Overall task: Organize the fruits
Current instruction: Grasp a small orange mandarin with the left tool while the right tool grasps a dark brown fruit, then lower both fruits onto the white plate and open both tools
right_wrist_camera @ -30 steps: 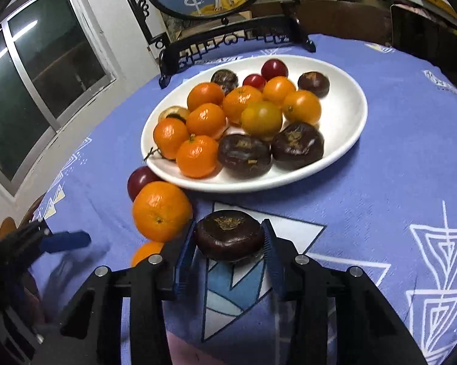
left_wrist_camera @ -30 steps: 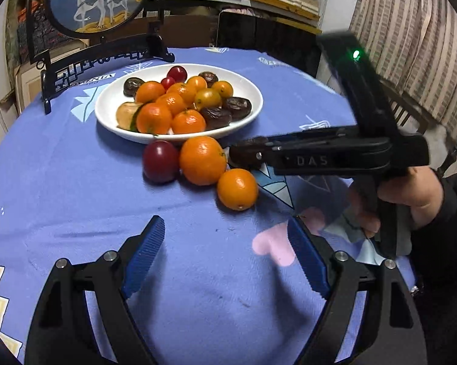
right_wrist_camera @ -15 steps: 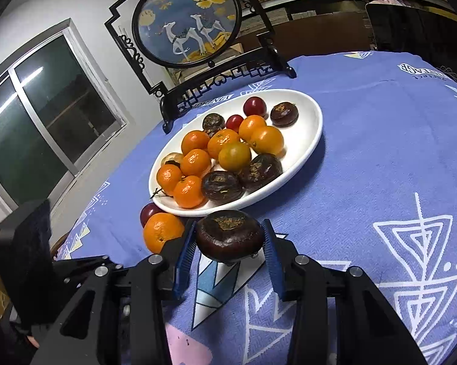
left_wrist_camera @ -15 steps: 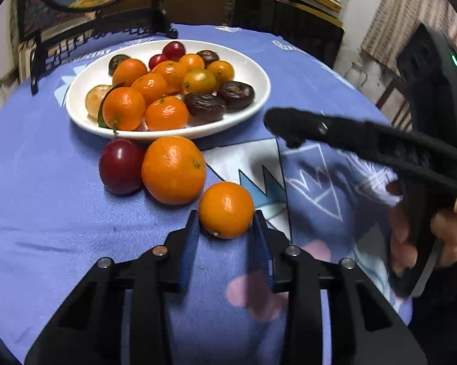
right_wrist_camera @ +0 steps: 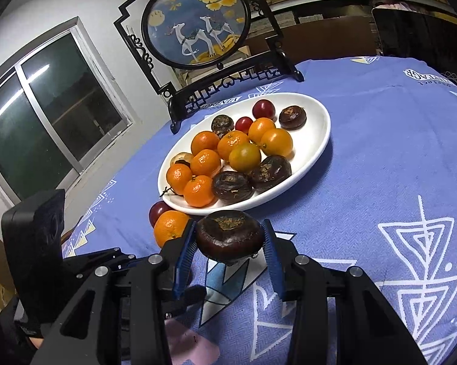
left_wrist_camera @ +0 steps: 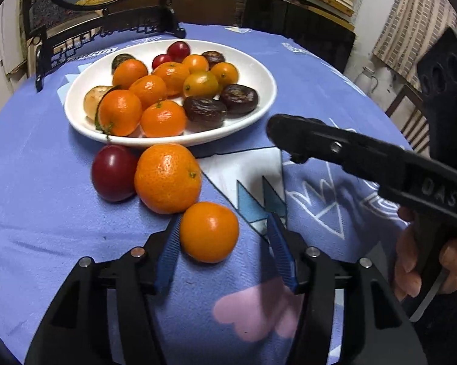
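Note:
A white plate (left_wrist_camera: 260, 71) of small oranges, red plums and dark brown fruits stands on the blue cloth. In front of it lie a red plum (left_wrist_camera: 113, 172), a big orange (left_wrist_camera: 167, 179) and a small orange (left_wrist_camera: 209, 231). My left gripper (left_wrist_camera: 223, 228) straddles the small orange; its jaws are opening, with a gap on the right side. My right gripper (right_wrist_camera: 230, 243) is shut on a dark brown fruit (right_wrist_camera: 230, 237), held above the cloth just short of the plate (right_wrist_camera: 316, 133). In the left wrist view, the right gripper (left_wrist_camera: 286, 135) reaches in from the right.
A round painted screen on a black stand (right_wrist_camera: 195, 21) stands behind the plate. A window (right_wrist_camera: 46, 115) lies to the left, shelves at the back, a chair (left_wrist_camera: 410, 112) off the table's right edge. A hand (left_wrist_camera: 426, 261) grips the right tool's handle.
My left gripper came forward to the small orange, closed around it, then parted its jaws again. The right gripper rose and drew back with the dark fruit still in it.

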The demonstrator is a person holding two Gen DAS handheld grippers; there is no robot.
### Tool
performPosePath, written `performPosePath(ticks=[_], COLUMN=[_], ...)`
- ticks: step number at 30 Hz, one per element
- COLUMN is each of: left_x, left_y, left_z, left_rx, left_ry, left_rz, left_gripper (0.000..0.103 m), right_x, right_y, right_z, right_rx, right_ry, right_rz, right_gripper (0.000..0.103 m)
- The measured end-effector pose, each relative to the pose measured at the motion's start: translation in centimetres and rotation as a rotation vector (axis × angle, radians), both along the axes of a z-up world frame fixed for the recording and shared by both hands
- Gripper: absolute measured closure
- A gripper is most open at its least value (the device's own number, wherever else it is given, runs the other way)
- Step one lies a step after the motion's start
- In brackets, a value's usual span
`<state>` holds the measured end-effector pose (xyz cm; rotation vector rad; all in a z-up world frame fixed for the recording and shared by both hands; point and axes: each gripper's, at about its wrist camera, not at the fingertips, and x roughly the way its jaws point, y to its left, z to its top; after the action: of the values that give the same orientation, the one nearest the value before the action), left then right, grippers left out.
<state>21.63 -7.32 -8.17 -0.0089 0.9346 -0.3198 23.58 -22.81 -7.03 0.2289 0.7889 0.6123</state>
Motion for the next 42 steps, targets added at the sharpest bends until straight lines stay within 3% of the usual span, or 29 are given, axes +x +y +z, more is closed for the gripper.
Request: performPosePath(ticks=[1, 2, 10, 18, 23, 27, 33, 34, 35, 37, 39, 42], left_x=[0.0, -0.1, -2.7, -3.5, 0.4, 6.1, 13.9, 14.6, 15.1, 15.3, 14.1, 11.3], left_y=[0.1, 0.2, 1.4, 4.9, 7.2, 8.8, 10.1, 10.0, 9.9, 10.1, 10.3, 11.4], left_z=[0.0, 0.0, 0.5, 4.4, 7.4, 8.0, 6.4, 6.0, 5.7, 5.3, 5.6, 6.3], left_rx=[-0.014, -0.03, -0.115, -0.176, -0.166, -0.169, -0.192, -0.196, -0.2, -0.215, -0.228, -0.231], left_ry=[0.002, 0.01, 0.003, -0.094, -0.156, -0.164, -0.1, -0.087, -0.078, -0.078, -0.104, -0.153], left_rz=[-0.007, -0.018, -0.057, -0.041, -0.032, 0.007, 0.054, 0.053, 0.055, 0.062, 0.051, 0.073], left_gripper=[0.066, 0.068, 0.068, 0.068, 0.068, 0.068, 0.068, 0.066, 0.054, 0.043, 0.038, 0.023], right_x=[0.0, -0.1, -0.2, -0.6, -0.4, 2.8, 9.8, 11.0, 11.7, 12.4, 11.7, 9.2], right_y=[-0.1, -0.2, -0.1, -0.4, -0.1, 0.4, 2.0, 2.5, 2.9, 3.6, 3.7, 3.8], right_z=[-0.1, -0.1, 0.0, 0.6, 4.2, 7.0, 6.0, 5.5, 5.3, 5.1, 5.4, 5.5], right_rx=[0.003, 0.005, 0.011, 0.057, 0.063, 0.008, -0.029, -0.042, -0.044, -0.065, -0.055, -0.073], right_ry=[0.003, 0.005, -0.001, 0.008, -0.008, -0.036, 0.012, 0.011, 0.012, -0.006, -0.027, -0.047], right_rz=[-0.003, -0.005, -0.007, -0.024, -0.012, -0.039, -0.083, -0.094, -0.094, -0.113, -0.104, -0.091], right_gripper=[0.06, 0.06, 0.06, 0.06, 0.06, 0.06, 0.06, 0.058, 0.057, 0.048, 0.047, 0.047])
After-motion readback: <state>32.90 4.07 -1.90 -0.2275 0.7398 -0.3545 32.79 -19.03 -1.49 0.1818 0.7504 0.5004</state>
